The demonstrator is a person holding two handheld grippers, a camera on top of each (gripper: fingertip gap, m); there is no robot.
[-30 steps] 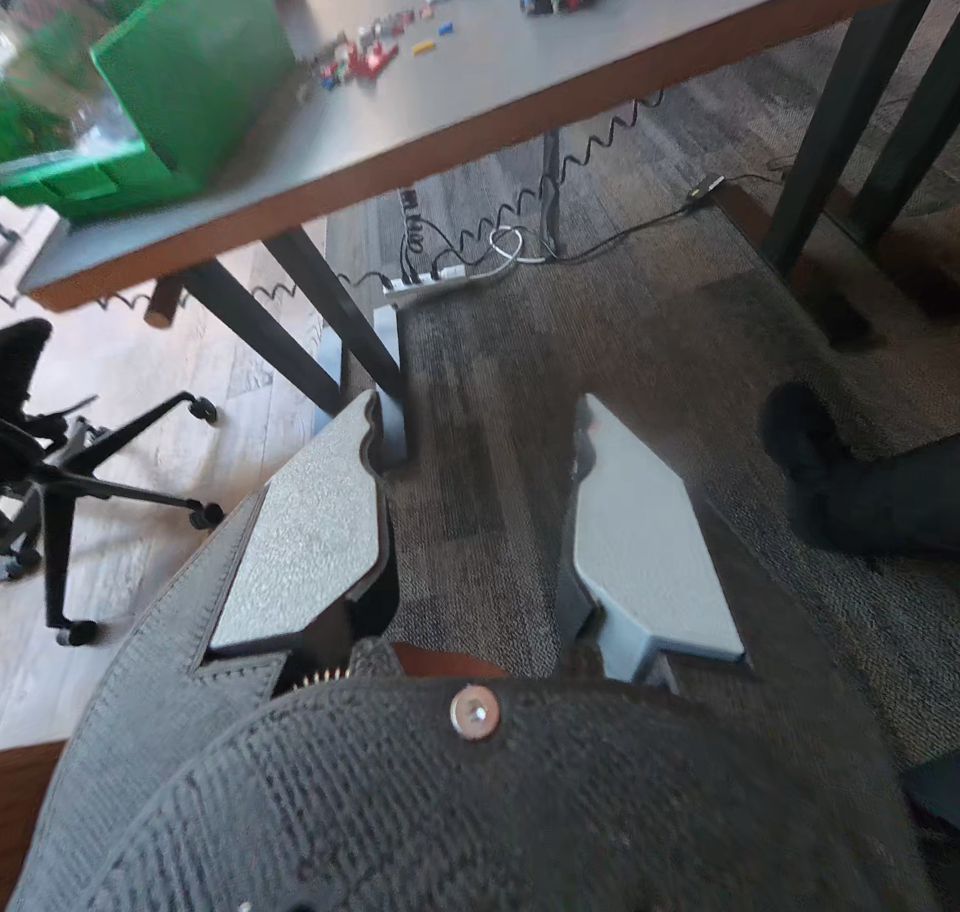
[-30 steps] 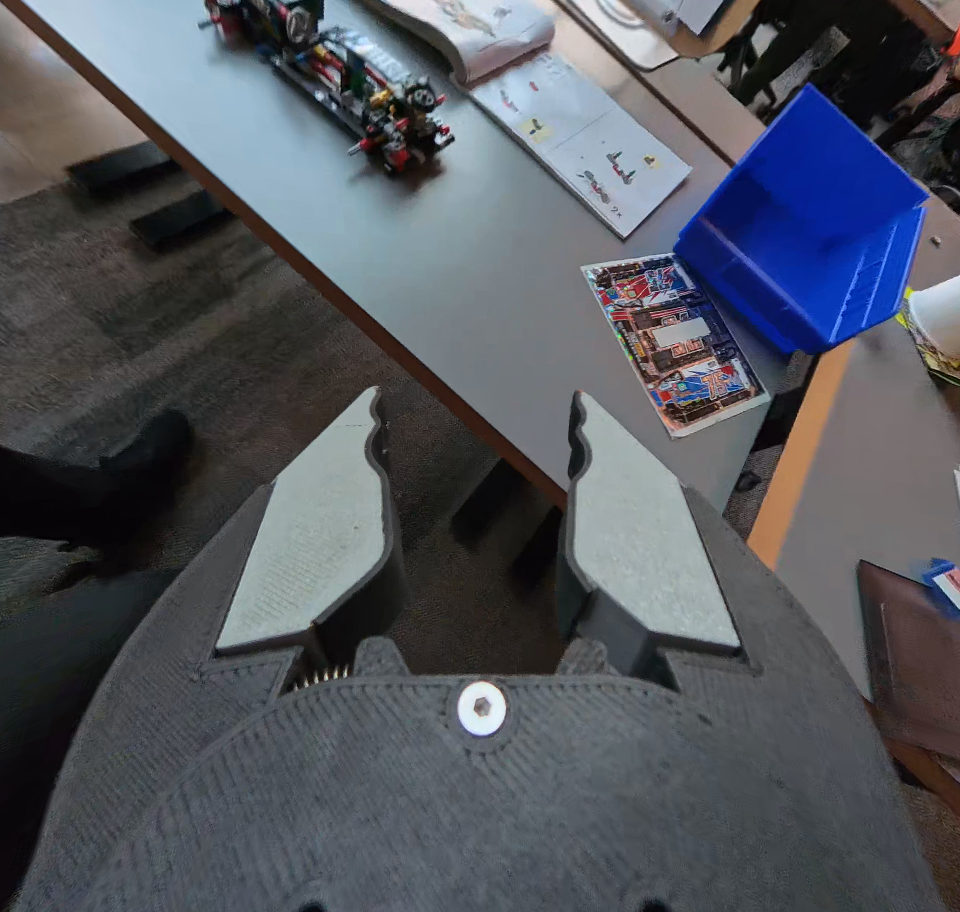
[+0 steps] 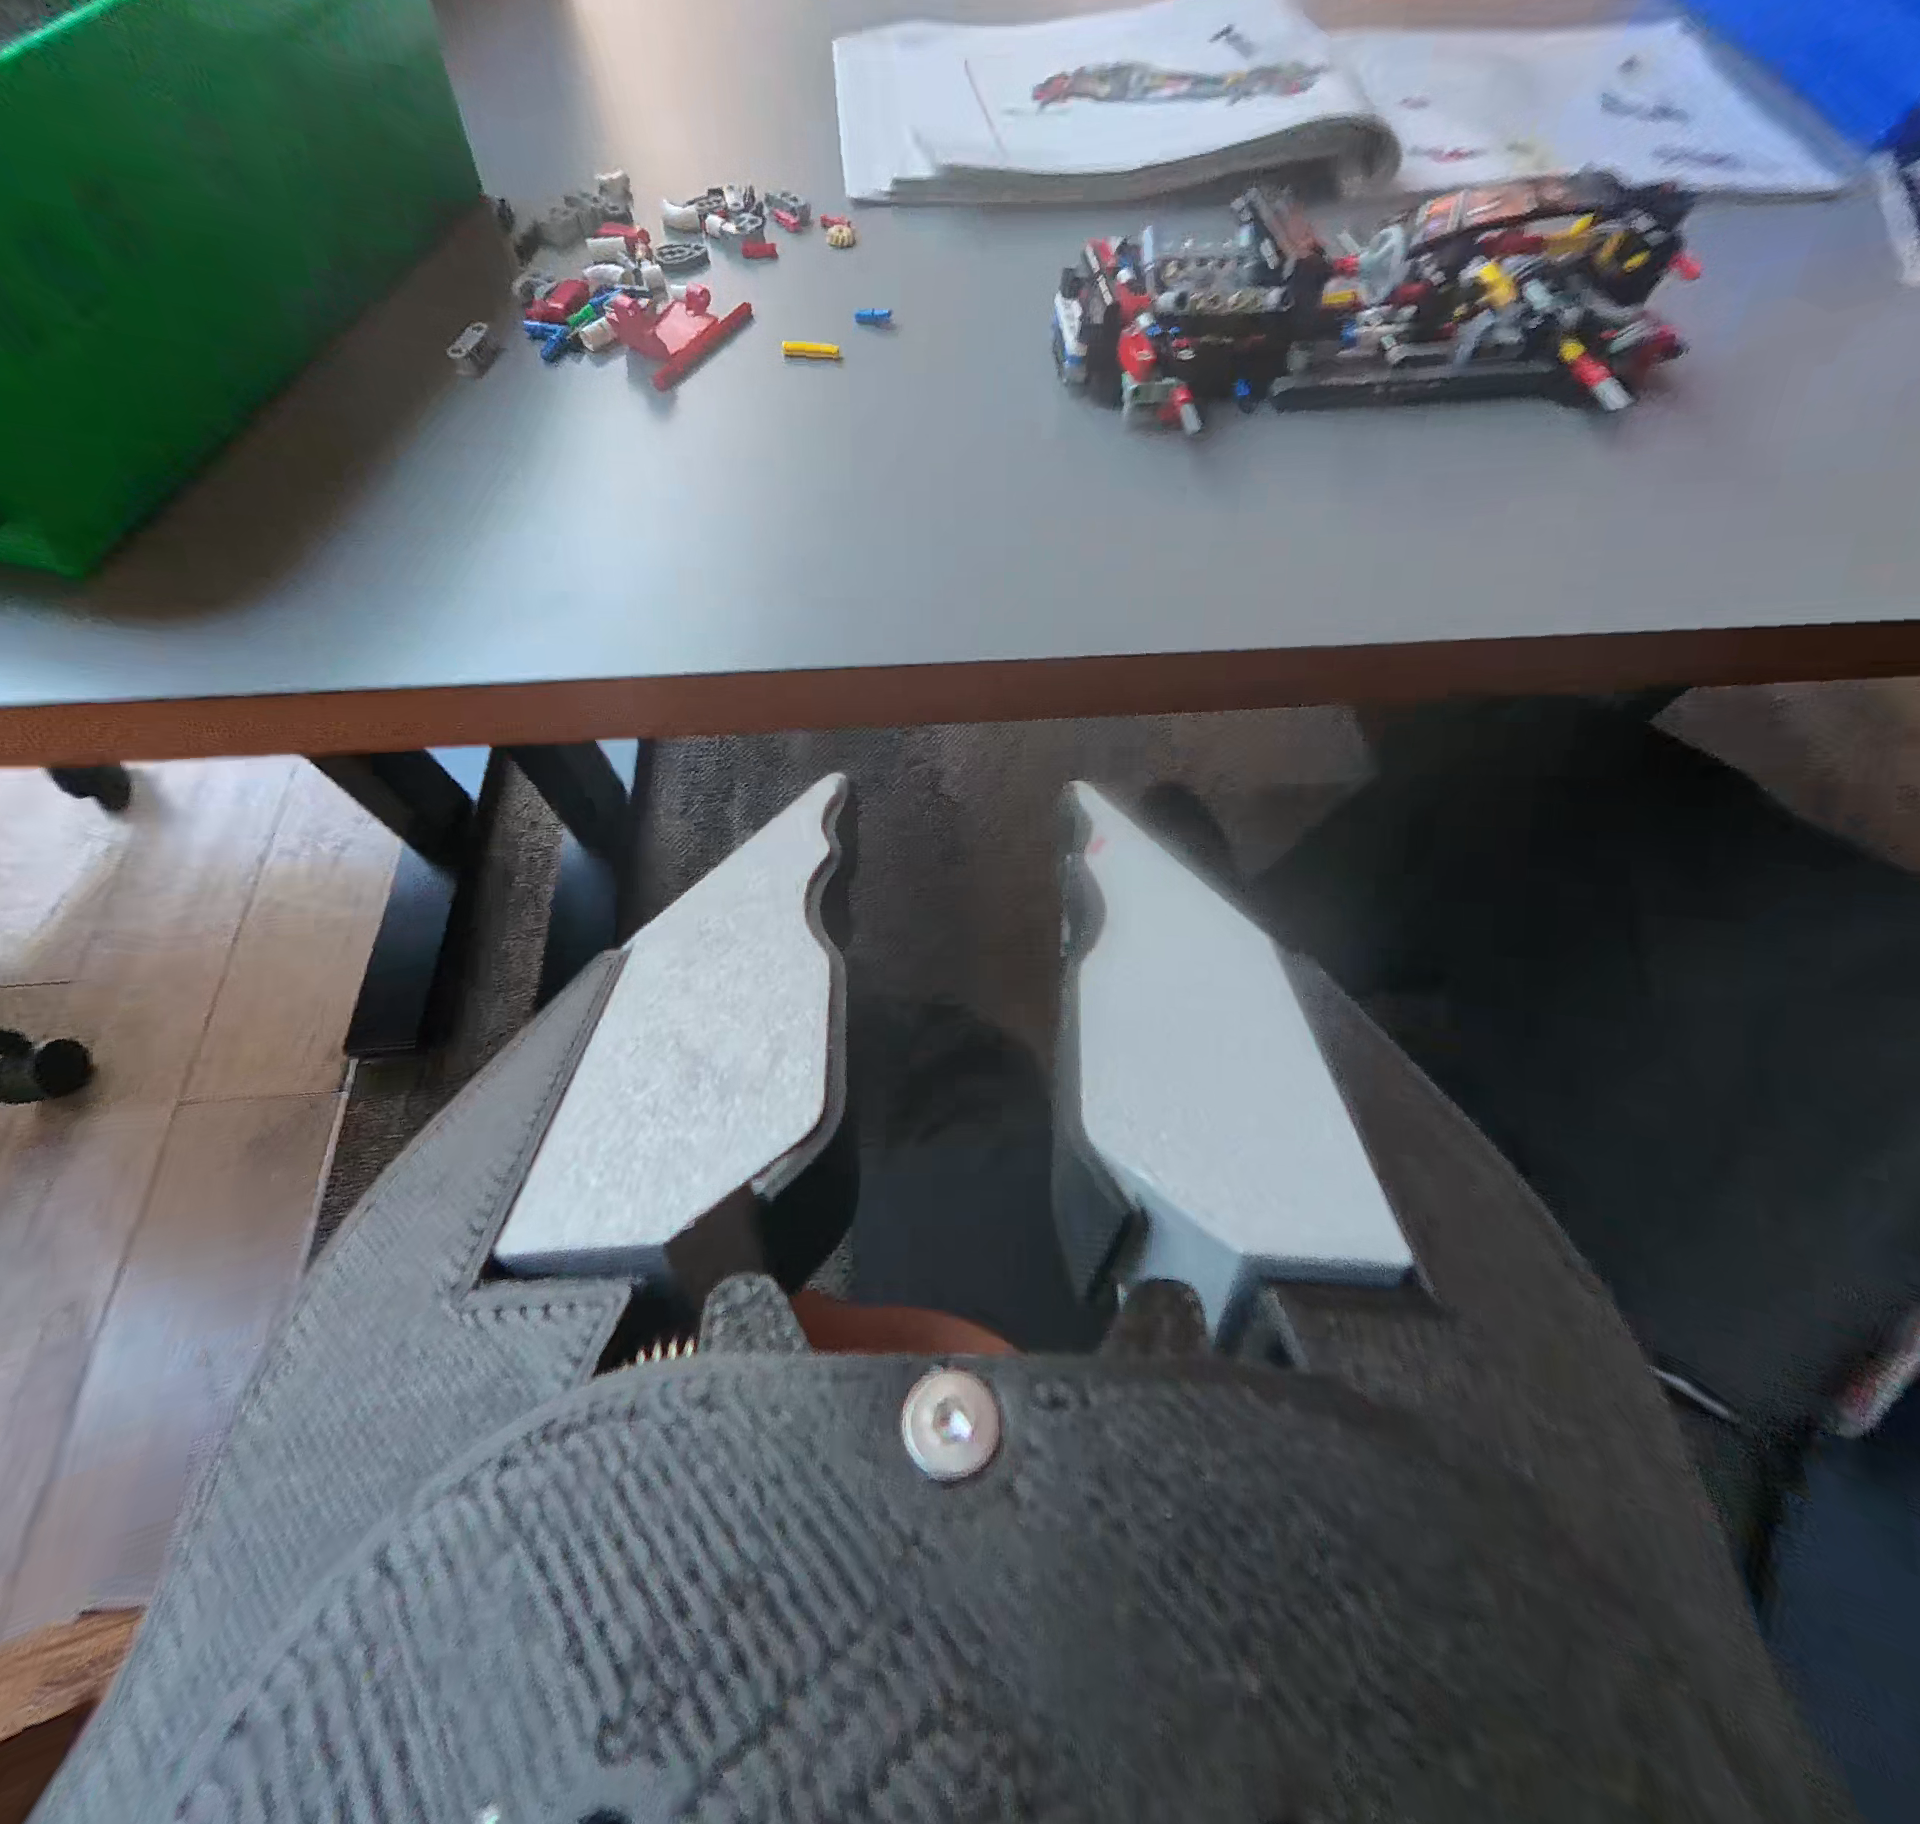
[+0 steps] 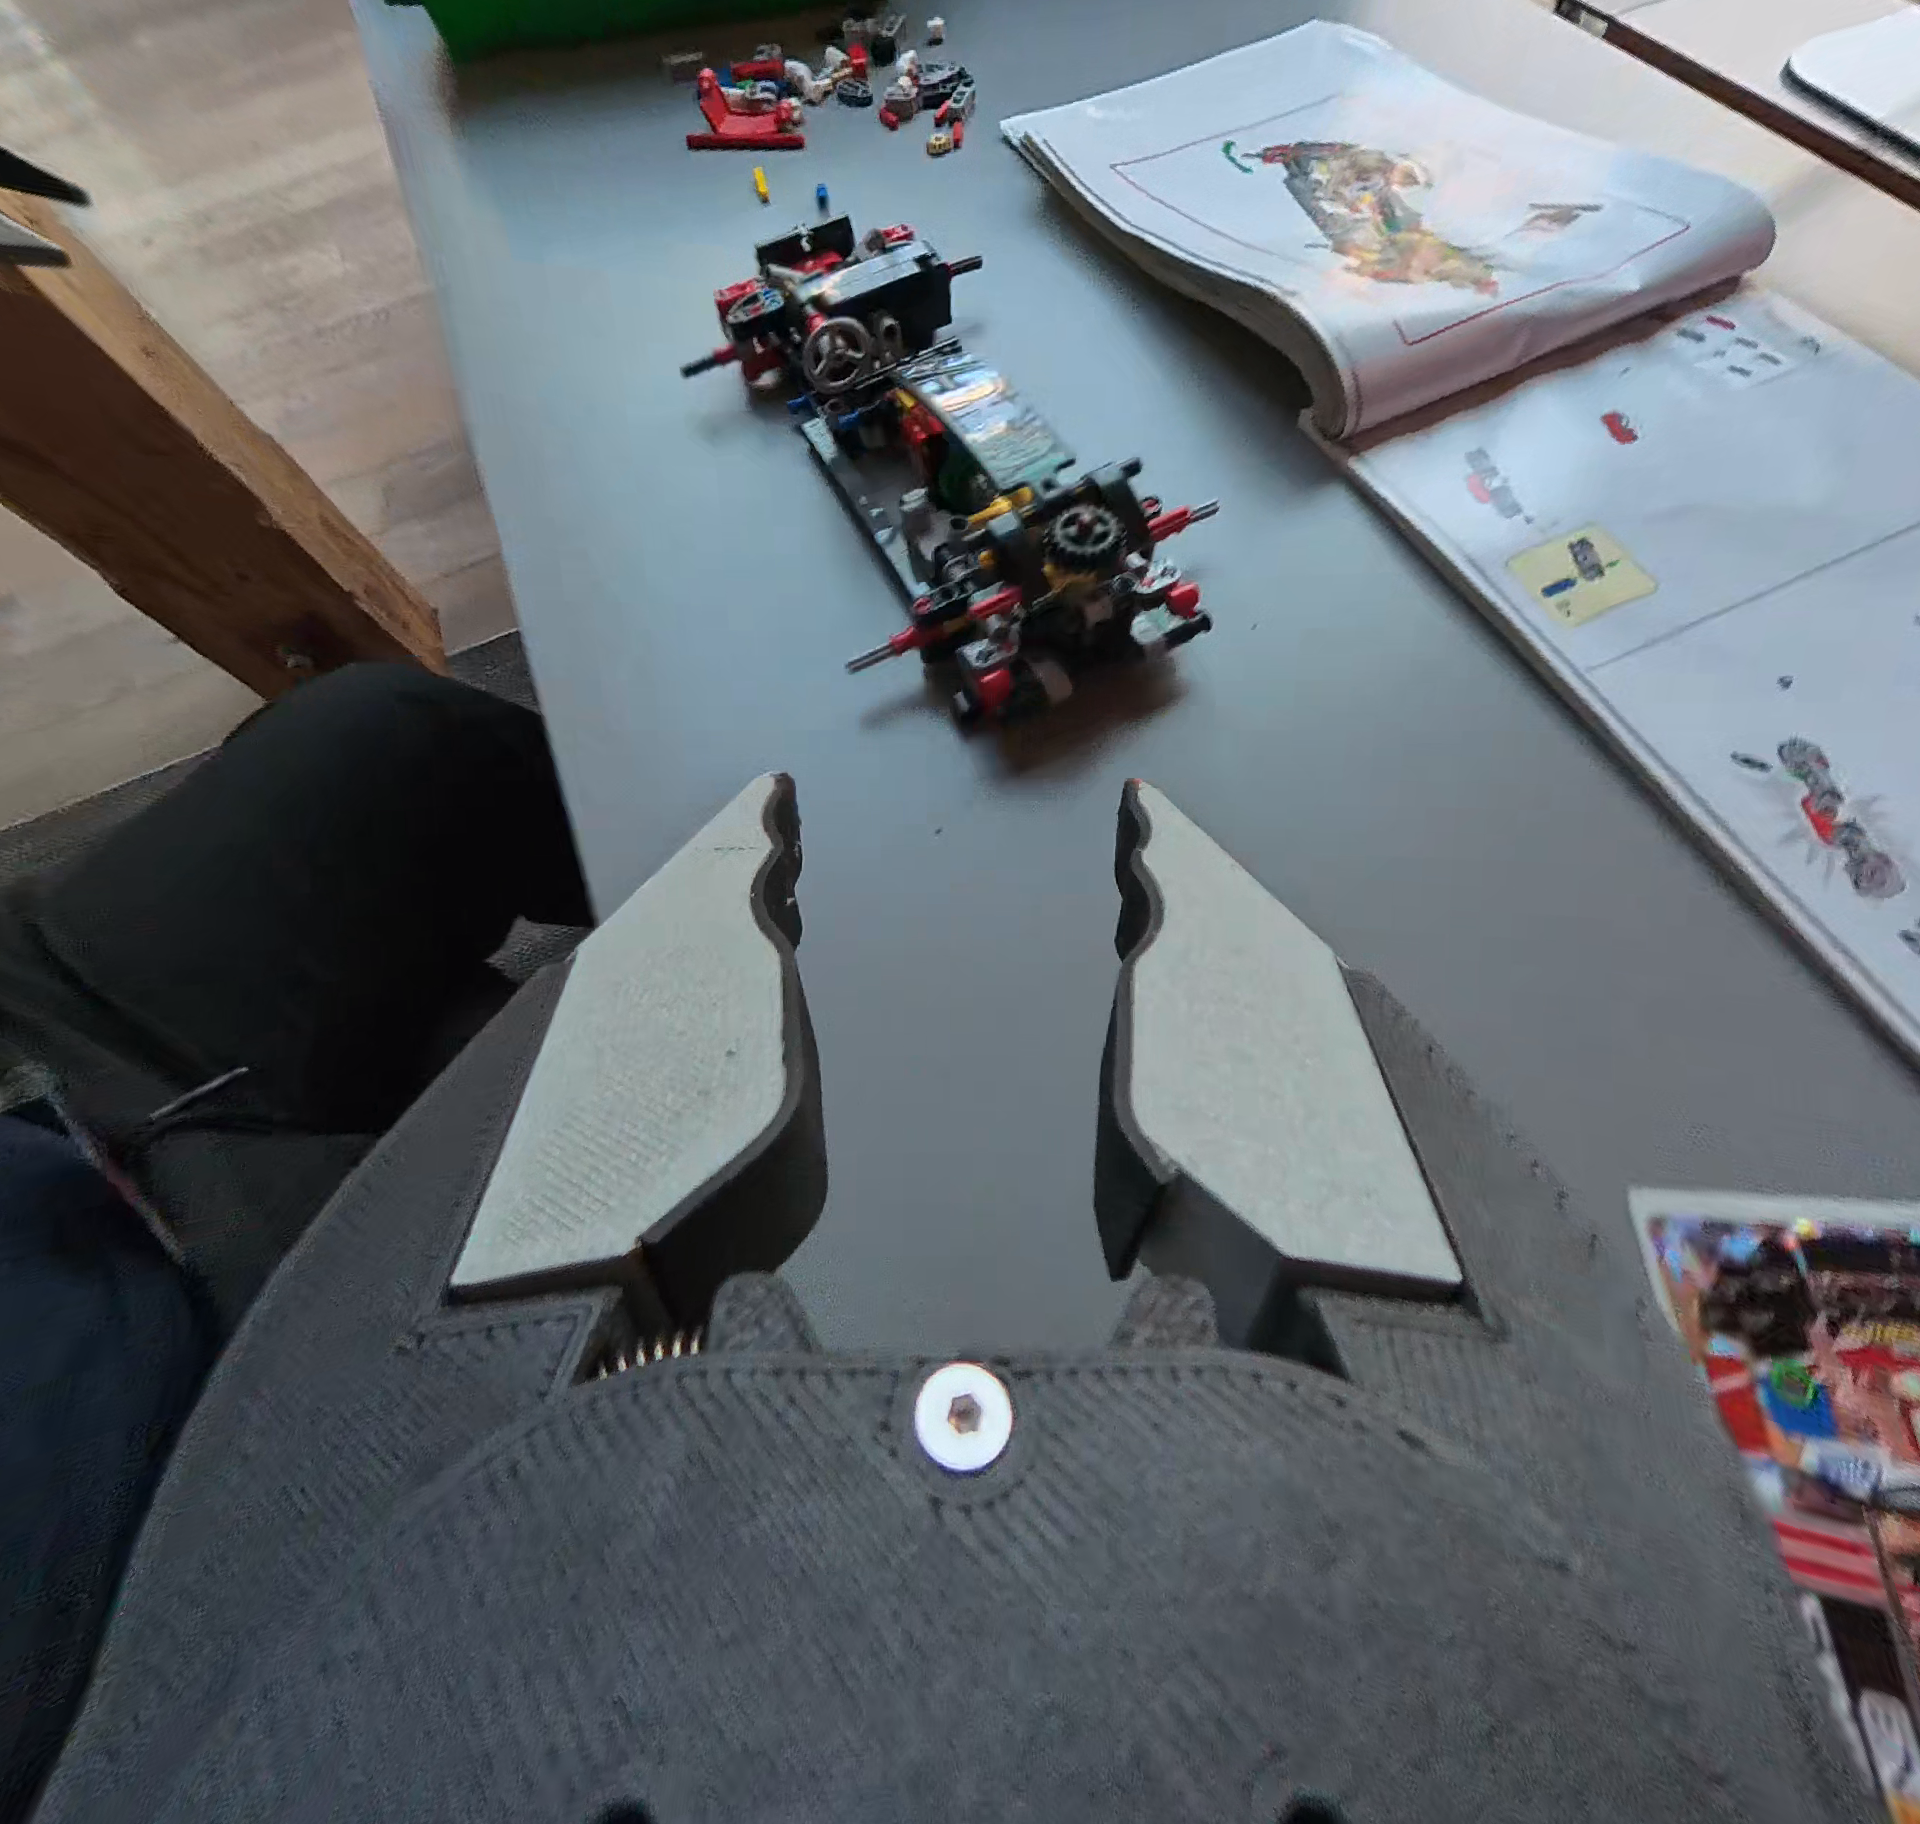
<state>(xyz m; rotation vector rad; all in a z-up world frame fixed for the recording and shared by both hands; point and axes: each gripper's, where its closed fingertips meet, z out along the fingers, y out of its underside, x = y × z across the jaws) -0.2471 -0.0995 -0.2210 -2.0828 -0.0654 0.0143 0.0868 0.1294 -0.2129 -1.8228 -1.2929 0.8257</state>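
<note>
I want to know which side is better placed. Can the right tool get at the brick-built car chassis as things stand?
Probably yes. The right tool is open and empty over the grey table, and the car chassis lies straight ahead of its fingertips with only bare tabletop between. The open booklet sits off to the side.

The left claw (image 3: 956, 798) has lifted and swung toward the worktop (image 3: 935, 548): a second ago it looked at carpet, cables and desk legs from beneath the edge, and now it hangs just short of that edge, facing the loose bricks (image 3: 644, 288) and the brick-built car chassis (image 3: 1371, 309). Its jaws stand closer together than before, with nothing between them. The right claw (image 4: 956, 798) has moved in from off the edge to above the worktop, lined up lengthwise with the chassis, jaws slightly narrower and bare.
</note>
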